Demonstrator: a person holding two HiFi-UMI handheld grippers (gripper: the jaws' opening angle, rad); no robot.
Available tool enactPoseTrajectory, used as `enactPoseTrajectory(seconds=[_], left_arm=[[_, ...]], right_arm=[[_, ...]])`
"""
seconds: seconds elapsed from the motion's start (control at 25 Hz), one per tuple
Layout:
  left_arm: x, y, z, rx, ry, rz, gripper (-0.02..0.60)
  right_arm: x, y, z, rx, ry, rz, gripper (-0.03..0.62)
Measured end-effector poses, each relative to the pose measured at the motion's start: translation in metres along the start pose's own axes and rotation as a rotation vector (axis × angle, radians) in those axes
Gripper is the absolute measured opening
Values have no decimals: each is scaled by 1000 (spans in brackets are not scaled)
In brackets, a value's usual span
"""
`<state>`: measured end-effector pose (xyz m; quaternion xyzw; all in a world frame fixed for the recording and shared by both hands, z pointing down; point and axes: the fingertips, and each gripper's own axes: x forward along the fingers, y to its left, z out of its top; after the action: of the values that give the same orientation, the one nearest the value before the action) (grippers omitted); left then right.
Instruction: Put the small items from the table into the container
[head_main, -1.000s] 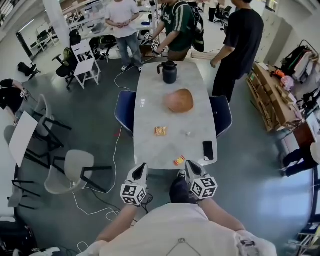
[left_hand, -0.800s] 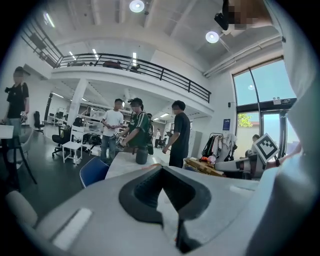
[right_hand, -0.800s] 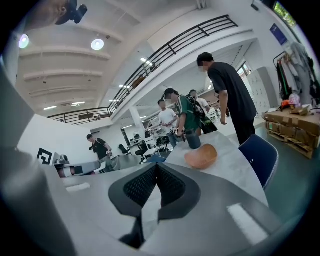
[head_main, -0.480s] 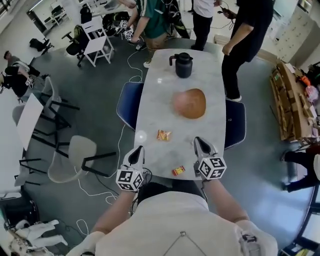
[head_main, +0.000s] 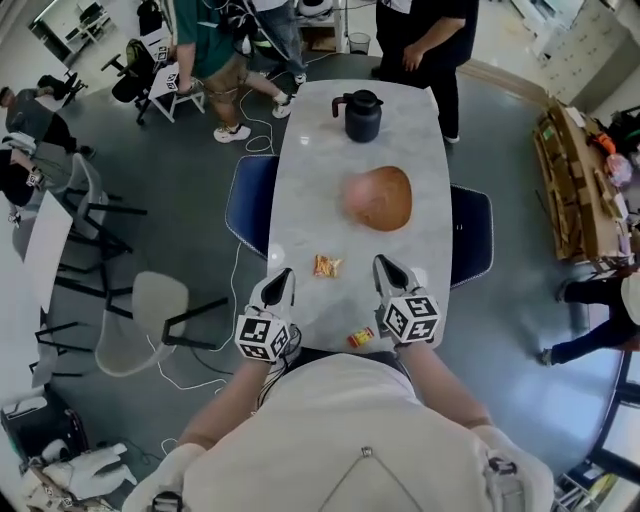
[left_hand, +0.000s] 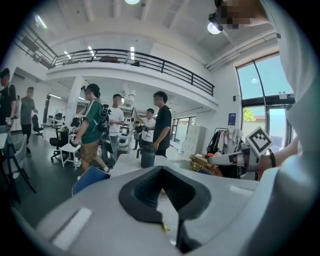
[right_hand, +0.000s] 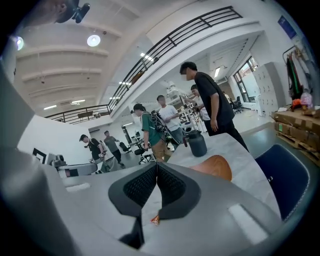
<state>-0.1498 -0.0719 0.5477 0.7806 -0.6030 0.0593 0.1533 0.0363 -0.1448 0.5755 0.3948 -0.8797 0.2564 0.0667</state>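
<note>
Closed and empty, left tongs (head_main: 283, 275) and right tongs (head_main: 383, 262) above near edge of surface (head_main: 300, 200), orange packet (head_main: 326, 266) between their tips, bowl (head_main: 380, 198) beyond.

No legible text, packet (head_main: 326, 266) print seemingly too small

On table (head_main: 310, 180): jug (head_main: 362, 115) farthest, bowl (head_main: 380, 198) behind packet (head_main: 327, 266), wrapper (head_main: 360, 338) at near edge.
</note>
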Motion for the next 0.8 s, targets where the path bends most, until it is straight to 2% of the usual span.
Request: enactPoseTrajectory(seconds=[0.24, 0.4, 0.8], left_arm=[[22, 13, 3, -3, 4, -25, 5], [21, 25, -3, -22, 15, -8, 5], [-13, 54, -34, -76, 62, 95, 5]], right_arm=[[19, -2, -14, 3, 77, -15, 37], [37, -6, -34, 9, 152, -12, 48], [96, -6, -146, -42, 443, 51, 143]])
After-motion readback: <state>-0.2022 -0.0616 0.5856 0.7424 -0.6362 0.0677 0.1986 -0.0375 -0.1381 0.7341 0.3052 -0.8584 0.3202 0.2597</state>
